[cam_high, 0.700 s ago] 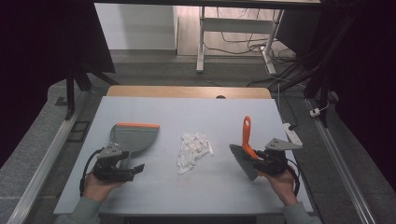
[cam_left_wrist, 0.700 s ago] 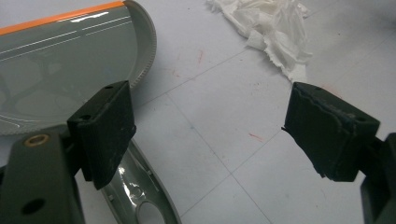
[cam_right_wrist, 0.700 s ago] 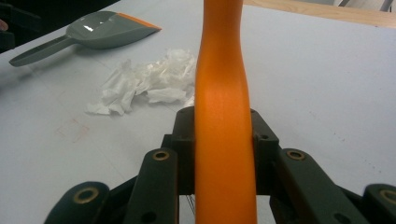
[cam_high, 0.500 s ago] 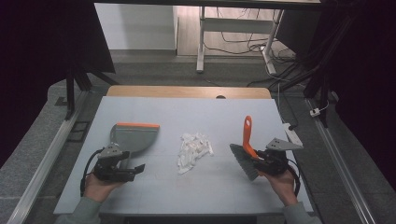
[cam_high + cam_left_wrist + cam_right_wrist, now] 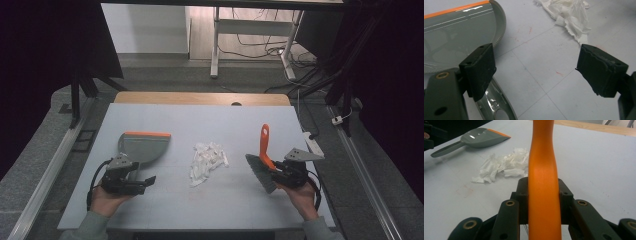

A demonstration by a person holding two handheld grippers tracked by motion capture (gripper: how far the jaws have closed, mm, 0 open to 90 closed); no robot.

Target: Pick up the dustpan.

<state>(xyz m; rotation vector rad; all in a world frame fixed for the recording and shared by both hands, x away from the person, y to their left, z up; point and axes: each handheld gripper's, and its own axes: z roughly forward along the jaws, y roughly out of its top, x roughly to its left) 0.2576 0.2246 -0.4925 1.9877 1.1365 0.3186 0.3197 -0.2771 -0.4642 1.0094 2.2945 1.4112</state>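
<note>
Holding the brush (image 5: 263,159) in my right gripper (image 5: 286,171), I can see in the right gripper view that both jaws are pressed against the orange handle (image 5: 543,182), one on each side, so the grip is firm. In the high view the brush sits at the right side of the table (image 5: 200,125), its handle rising away from me and its grey bristle head (image 5: 259,173) angled down toward the tabletop near my right hand (image 5: 300,192). My left gripper (image 5: 131,181) rests at the near left of the table with its jaws spread wide and nothing between them; in the left gripper view bare tabletop shows in the gap. One jaw lies just over the grey handle (image 5: 496,110) of the dustpan (image 5: 141,146), but I cannot tell whether it touches it. The dustpan lies flat just beyond my left gripper, its orange lip (image 5: 147,134) turned to the far side of the table and its handle pointing back toward my left hand (image 5: 107,199). Between the two tools, near the middle of the table, lies a small heap of crumpled white paper (image 5: 207,160), apart from both the dustpan and the brush. In the right gripper view the same paper (image 5: 504,166) lies ahead and to the left of the handle, with the dustpan (image 5: 474,140) farther off behind it.
</note>
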